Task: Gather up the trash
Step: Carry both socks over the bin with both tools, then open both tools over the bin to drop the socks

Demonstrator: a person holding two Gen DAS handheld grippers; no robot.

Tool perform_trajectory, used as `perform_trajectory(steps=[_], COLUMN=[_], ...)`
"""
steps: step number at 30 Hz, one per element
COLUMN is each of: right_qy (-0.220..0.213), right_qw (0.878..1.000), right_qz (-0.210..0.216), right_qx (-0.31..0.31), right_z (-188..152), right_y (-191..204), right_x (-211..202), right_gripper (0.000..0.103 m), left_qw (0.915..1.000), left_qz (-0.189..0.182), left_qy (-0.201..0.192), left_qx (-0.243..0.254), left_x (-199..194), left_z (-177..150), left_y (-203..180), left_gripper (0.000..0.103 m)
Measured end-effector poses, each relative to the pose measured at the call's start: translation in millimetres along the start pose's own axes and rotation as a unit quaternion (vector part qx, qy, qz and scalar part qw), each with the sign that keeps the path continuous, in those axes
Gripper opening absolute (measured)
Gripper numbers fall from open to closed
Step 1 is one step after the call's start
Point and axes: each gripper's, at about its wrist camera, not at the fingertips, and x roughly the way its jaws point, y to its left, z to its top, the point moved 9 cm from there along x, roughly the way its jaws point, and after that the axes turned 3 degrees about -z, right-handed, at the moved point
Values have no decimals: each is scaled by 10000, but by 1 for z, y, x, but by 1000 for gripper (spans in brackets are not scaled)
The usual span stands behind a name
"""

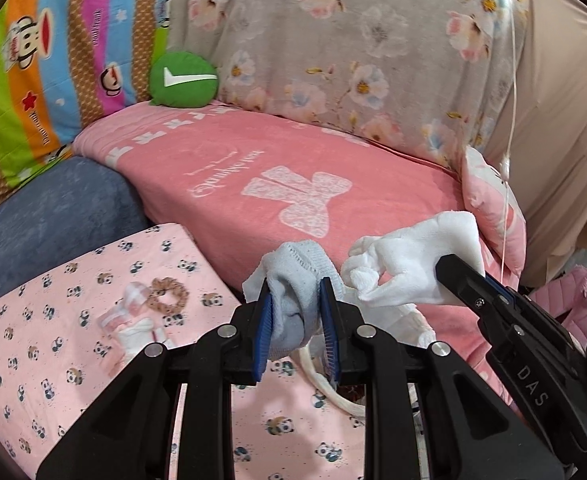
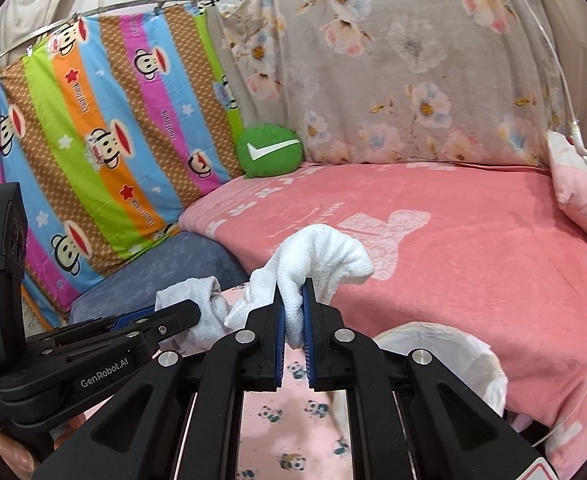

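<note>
Fingers, left gripper (image 1: 295, 312): closed part-way on a pale blue-grey cloth wad (image 1: 293, 280), which bulges above and below the blue pads. Fingers, right gripper (image 2: 293, 312): nearly fully closed, pinching a white cloth wad (image 2: 321, 258) that arches over the tips. Both items are held clear of the bedding, just beside each other, in front of the pink blanket (image 1: 253, 168).

Task status (judgement): two pieces of trash are secured, one per gripper. Neither has been deposited yet. A white bag-lined bin (image 2: 453, 344) shows at the lower right of the right wrist view, below and near the right gripper; it is the probable receptacle. Its contents cannot be seen.

Remaining: on the panda-print sheet (image 1: 53, 320) in the left wrist view lie a small crumpled pink-and-white item (image 1: 129, 312) and a brown ring-shaped scrunchie (image 1: 169, 296), touching or nearly touching. Whether either counts as trash cannot be determined.

Surface and room: no worktop is present. The scene is a bed or sofa covered with the pink blanket, with the panda-print sheet in front of it. A grey floral cover (image 2: 393, 60) forms the back, with a striped cartoon-monkey sheet (image 2: 93, 120) hung to its left. A green round cushion (image 2: 271, 152) sits in the corner, and a pink pillow (image 2: 577, 192) lies at the right edge.
</note>
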Motion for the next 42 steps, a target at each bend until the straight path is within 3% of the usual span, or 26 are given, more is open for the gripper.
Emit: perform_trajectory(steps=[14,34,37,42], right_qy=[-42,72,80,41], right_qw=[9985,9960,9958,9951], right_qz=[-364,-623,-652,-701], right_qx=[406,633,645,703], right_z=[-4,-13,-13,-12], right_y=[-75,-116,-119,-120], right_x=[-15,-6,-5,-5], right_gripper=[9,10,13,16], left_qw=[9983,9950,9950,9964], left_qz=[-286,-432,-416,-260], left_qy=[260,568,588,426], left_qx=[445,702,698,686], left_x=[26,57,61,61], left_z=[-8,-20,-20,-17], left_y=[-62,-95,-96,-94], left_gripper=[22,25,31,59])
